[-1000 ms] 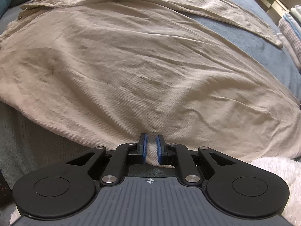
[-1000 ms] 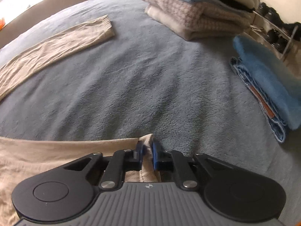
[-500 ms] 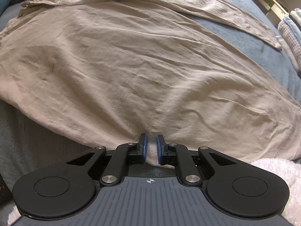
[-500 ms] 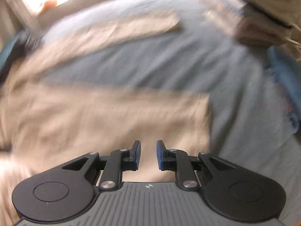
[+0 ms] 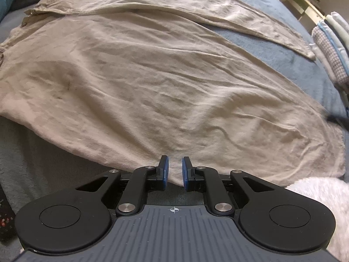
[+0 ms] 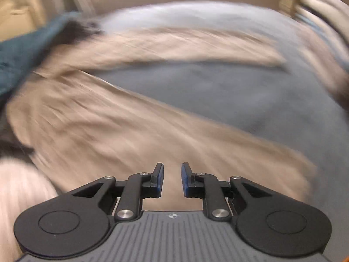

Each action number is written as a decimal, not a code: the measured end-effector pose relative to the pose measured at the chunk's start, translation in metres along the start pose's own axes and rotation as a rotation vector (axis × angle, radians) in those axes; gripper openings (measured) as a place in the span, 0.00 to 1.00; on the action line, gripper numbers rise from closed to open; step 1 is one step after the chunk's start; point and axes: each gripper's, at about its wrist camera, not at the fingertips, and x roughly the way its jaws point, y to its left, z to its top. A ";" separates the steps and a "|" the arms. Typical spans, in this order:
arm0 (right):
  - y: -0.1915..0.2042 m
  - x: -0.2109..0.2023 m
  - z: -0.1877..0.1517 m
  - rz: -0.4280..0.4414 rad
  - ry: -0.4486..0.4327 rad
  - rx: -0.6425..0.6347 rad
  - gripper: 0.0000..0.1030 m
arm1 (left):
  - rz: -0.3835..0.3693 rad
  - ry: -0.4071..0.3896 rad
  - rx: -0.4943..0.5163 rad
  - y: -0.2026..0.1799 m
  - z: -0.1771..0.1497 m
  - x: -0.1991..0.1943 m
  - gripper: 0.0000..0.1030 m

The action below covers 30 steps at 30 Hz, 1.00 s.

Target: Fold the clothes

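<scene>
Blue bed cover (image 5: 272,50) carries the beige shirt (image 5: 141,83), spread sideways. Left tool (image 5: 173,170) pinches its near hem; right tool (image 6: 172,180), narrow and empty, hangs above the shirt's far side.

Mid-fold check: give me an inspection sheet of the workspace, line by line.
Surface: blue blanket, soft.
Job's things: beige shirt spread flat, one sleeve stretched out sideways.
Clutter: folded stack at the right edge; white fluffy cloth by the near hem.
Claws: left claw pinching the shirt's near hem; right claw parted, holding nothing, above the shirt, view blurred.
Cables: nothing seen.
Surroundings: bed frame, pale wall.
</scene>
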 end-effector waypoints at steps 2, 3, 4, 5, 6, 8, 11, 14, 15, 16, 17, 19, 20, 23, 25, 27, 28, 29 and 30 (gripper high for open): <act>0.026 0.041 0.027 0.068 -0.032 -0.036 0.18 | 0.000 -0.001 -0.007 0.000 0.000 -0.001 0.12; 0.039 0.062 0.037 0.096 -0.030 -0.042 0.18 | 0.002 0.000 -0.011 0.001 0.000 -0.001 0.12; 0.046 0.077 0.039 0.107 -0.011 -0.063 0.18 | 0.006 0.000 -0.009 0.001 0.001 -0.001 0.12; 0.053 0.091 0.038 0.113 0.011 -0.090 0.18 | 0.009 -0.001 -0.007 0.002 0.001 -0.002 0.12; 0.059 0.104 0.038 0.119 0.033 -0.117 0.18 | 0.008 -0.005 -0.009 0.003 0.001 -0.003 0.12; 0.065 0.100 0.018 0.104 0.030 -0.178 0.18 | -0.001 -0.012 -0.015 0.007 0.001 -0.006 0.12; 0.051 0.063 -0.027 0.110 0.074 -0.158 0.18 | -0.015 -0.011 -0.030 0.016 0.000 -0.008 0.12; 0.037 0.024 -0.072 0.084 0.164 -0.142 0.18 | -0.015 -0.007 -0.042 0.023 0.000 -0.010 0.12; 0.035 0.017 -0.074 0.084 0.182 -0.139 0.18 | -0.015 -0.011 -0.040 0.024 0.001 -0.011 0.12; 0.034 0.012 -0.073 0.086 0.197 -0.137 0.18 | -0.015 -0.015 -0.039 0.025 0.002 -0.013 0.12; 0.037 0.012 -0.063 0.093 0.175 -0.143 0.18 | -0.014 -0.019 -0.037 0.027 0.003 -0.014 0.12; 0.047 0.016 -0.038 0.109 0.110 -0.158 0.18 | -0.014 -0.027 -0.033 0.029 0.005 -0.016 0.12; 0.055 0.023 -0.021 0.139 0.065 -0.159 0.18 | -0.008 -0.030 -0.030 0.029 0.007 -0.016 0.12; 0.087 0.064 0.017 0.221 0.002 -0.216 0.18 | 0.009 -0.035 -0.024 0.030 0.011 -0.014 0.12; 0.108 0.093 0.023 0.276 0.043 -0.263 0.18 | 0.019 -0.034 -0.025 0.032 0.013 -0.014 0.12; 0.120 0.103 0.007 0.286 0.089 -0.345 0.19 | 0.025 -0.034 -0.028 0.036 0.013 -0.014 0.12; 0.120 0.094 -0.008 0.279 0.090 -0.377 0.18 | 0.024 -0.034 -0.029 0.038 0.012 -0.015 0.12; 0.117 0.079 -0.026 0.284 0.113 -0.397 0.19 | 0.022 -0.031 -0.032 0.042 0.011 -0.014 0.12; 0.111 0.064 -0.043 0.283 0.153 -0.412 0.18 | 0.020 -0.028 -0.036 0.045 0.010 -0.013 0.12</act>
